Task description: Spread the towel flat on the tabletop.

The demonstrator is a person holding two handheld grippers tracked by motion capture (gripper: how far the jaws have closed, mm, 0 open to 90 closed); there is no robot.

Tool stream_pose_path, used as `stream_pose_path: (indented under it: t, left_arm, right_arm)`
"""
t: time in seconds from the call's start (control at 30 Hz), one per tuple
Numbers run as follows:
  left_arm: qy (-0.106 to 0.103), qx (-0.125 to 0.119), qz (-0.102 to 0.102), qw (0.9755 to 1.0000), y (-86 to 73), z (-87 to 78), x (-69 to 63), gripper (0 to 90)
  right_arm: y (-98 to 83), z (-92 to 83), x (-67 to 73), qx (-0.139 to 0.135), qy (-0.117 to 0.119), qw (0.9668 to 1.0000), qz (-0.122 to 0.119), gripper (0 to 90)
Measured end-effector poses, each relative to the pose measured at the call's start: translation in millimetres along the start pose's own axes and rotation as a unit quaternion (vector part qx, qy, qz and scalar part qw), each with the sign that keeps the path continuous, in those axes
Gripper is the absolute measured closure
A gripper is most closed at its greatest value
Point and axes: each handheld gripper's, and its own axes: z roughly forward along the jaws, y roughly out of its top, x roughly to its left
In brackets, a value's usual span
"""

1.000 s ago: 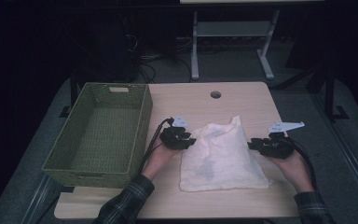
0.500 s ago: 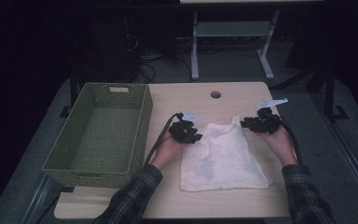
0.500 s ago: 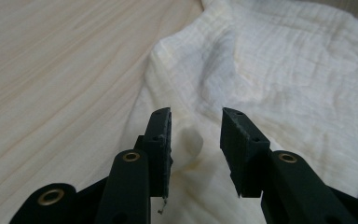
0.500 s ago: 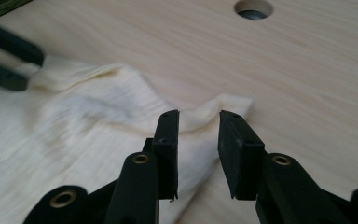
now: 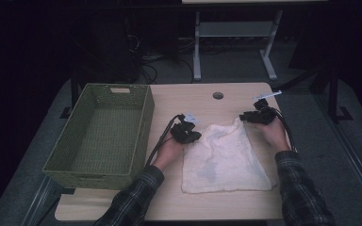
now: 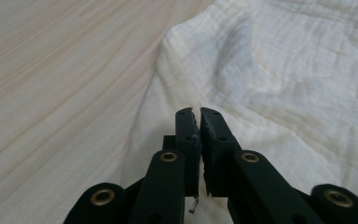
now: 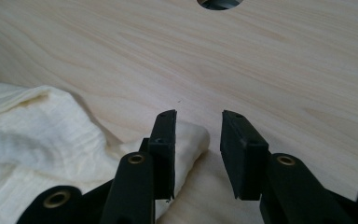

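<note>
Left gripper [image 6: 196, 112] seemingly pinching cloth [image 5: 224, 157]; right gripper [image 7: 198, 119] agape beside corner.

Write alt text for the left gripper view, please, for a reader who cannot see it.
The left gripper, its two black jaws nearly closed, pinches the edge of a crumpled white cloth. The cloth lies on a pale wooden table.

A green woven basket [image 5: 99, 136] sits on the left of the pale wood counter [image 5: 179, 101]. A round hole [image 5: 218, 95] pierces the counter's far edge.
</note>
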Motion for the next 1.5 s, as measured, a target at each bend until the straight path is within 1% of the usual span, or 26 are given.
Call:
stream_pose_path:
  t: [0.07, 0.13, 0.2, 0.27, 0.3, 0.4, 0.47, 0.53, 0.7, 0.77, 0.8, 0.83, 0.87, 0.9, 0.93, 0.97, 1.0, 1.07, 1.1, 1.17, 1.2, 1.23, 1.3, 1.33, 1.47, 1.5]
  left_arm:
    - [0.0, -0.004, -0.012, 0.9999, -0.1, -0.8, 0.9, 86.6]
    - [0.002, -0.001, -0.006, 1.0, 0.2, -3.5, 3.4, 87.1]
    - [0.007, -0.004, -0.008, 0.9999, 0.8, -6.5, 5.1, 87.5]
    - [0.008, -0.007, -0.011, 0.9999, 1.2, -7.9, 5.9, 87.8]
    - [0.011, -0.011, -0.019, 0.9997, 2.6, -10.9, 8.6, 87.9]
    - [0.024, -0.025, -0.024, 0.9991, 6.8, -17.5, 14.6, 88.1]
    - [0.031, -0.037, -0.038, 0.9981, 9.9, -20.4, 18.8, 88.1]
    - [0.039, -0.047, -0.045, 0.9971, 13.6, -23.3, 24.8, 88.1]
    - [0.06, -0.064, -0.063, 0.9942, 20.2, -25.6, 35.9, 88.2]
    - [0.073, -0.064, -0.068, 0.993, 21.7, -26.2, 40.6, 88.3]
    - [0.073, -0.064, -0.068, 0.993, 21.7, -26.2, 40.6, 88.3]
    - [0.087, -0.063, -0.074, 0.9914, 22.4, -27.5, 47.1, 88.3]
    - [0.095, -0.062, -0.077, 0.9906, 22.2, -28.1, 50.5, 88.3]
    - [0.095, -0.062, -0.077, 0.9906, 22.2, -28.1, 50.5, 88.3]
    - [0.105, -0.059, -0.084, 0.9891, 21.4, -28.9, 54.6, 88.3]
    - [0.109, -0.058, -0.094, 0.9878, 19.4, -29.1, 59.3, 88.3]
    - [0.116, -0.055, -0.095, 0.9871, 18.4, -28.6, 60.8, 88.3]
    - [0.119, -0.05, -0.095, 0.9871, 17.5, -27.9, 61.9, 88.3]
    - [0.127, -0.039, -0.097, 0.9864, 16.2, -25.7, 62.8, 88.3]
    - [0.123, -0.035, -0.099, 0.9868, 15.2, -22.3, 62.8, 87.7]
    - [0.123, -0.035, -0.099, 0.9868, 15.2, -22.3, 62.8, 86.7]
    - [0.117, -0.027, -0.097, 0.988, 14.2, -18.7, 62.1, 83.4]
    - [0.111, -0.023, -0.099, 0.9886, 13.5, -15.7, 61.4, 73.7]
    - [0.111, -0.021, -0.098, 0.9888, 13.0, -14.6, 61.7, 70.9]
    - [0.112, -0.016, -0.103, 0.9882, 11.3, -10.8, 63.7, 61.9]
    - [0.111, -0.013, -0.112, 0.9875, 9.6, -7.3, 66.0, 60.3]
  right_arm:
    - [-0.9, 5.3, -1.1, 0.005, 0.003, 1.0, 0.001, 68.5]
    - [-2.7, 9.9, -0.7, 0.017, 0.004, 0.9998, 0.006, 77.3]
    - [-3.7, 10.3, -0.5, 0.021, 0.003, 0.9998, -0.001, 84.4]
    - [-3.5, 8.9, -0.4, 0.02, 0.003, 0.9998, -0.003, 85.5]
    - [-2.1, 4.2, 0.4, 0.015, 0.0, 0.9999, -0.007, 86.2]
    - [-0.2, -5.3, -0.1, 0.008, -0.007, 0.9999, -0.01, 86.4]
    - [0.4, -13.3, -1.8, 0.004, -0.016, 0.9997, -0.015, 86.4]
    - [-0.2, -20.8, -4.7, 0.0, -0.024, 0.9995, -0.018, 86.4]
    - [-4.6, -30.6, -11.8, 0.01, -0.045, 0.9988, -0.018, 86.3]
    - [-6.4, -30.1, -13.9, 0.006, -0.046, 0.9989, -0.011, 83.3]
    - [-6.6, -30.0, -14.2, 0.005, -0.048, 0.9988, -0.008, 80.8]
    - [-6.5, -29.9, -14.3, 0.001, -0.047, 0.9989, -0.007, 77.2]
    - [-6.2, -30.2, -13.9, -0.003, -0.044, 0.999, -0.002, 76.2]
    - [-6.0, -30.3, -13.5, -0.006, -0.041, 0.9991, -0.004, 75.5]
    - [-6.0, -30.3, -13.5, -0.006, -0.041, 0.9991, -0.004, 75.5]
    - [-5.7, -31.7, -11.9, -0.006, -0.04, 0.9992, -0.005, 74.6]
    - [-5.9, -32.0, -11.8, -0.008, -0.038, 0.9992, -0.007, 74.6]
    - [-6.8, -32.4, -10.4, -0.01, -0.036, 0.9993, -0.008, 74.2]
    - [-7.6, -32.0, -9.8, -0.01, -0.035, 0.9993, -0.009, 74.0]
    - [-9.4, -30.8, -8.4, -0.009, -0.03, 0.9995, -0.008, 73.0]
    - [-9.4, -30.8, -8.4, -0.009, -0.03, 0.9995, -0.008, 73.0]
    - [-11.2, -29.3, -6.7, -0.006, -0.023, 0.9997, -0.006, 71.7]
    - [-12.3, -28.2, -5.7, -0.006, -0.019, 0.9998, -0.005, 69.8]
    - [-12.7, -27.3, -5.3, -0.006, -0.017, 0.9998, -0.007, 69.9]
    - [-13.2, -23.9, -5.8, -0.001, -0.019, 0.9998, -0.006, 69.8]
    - [-13.6, -19.7, -8.2, 0.003, -0.027, 0.9996, 0.003, 69.8]
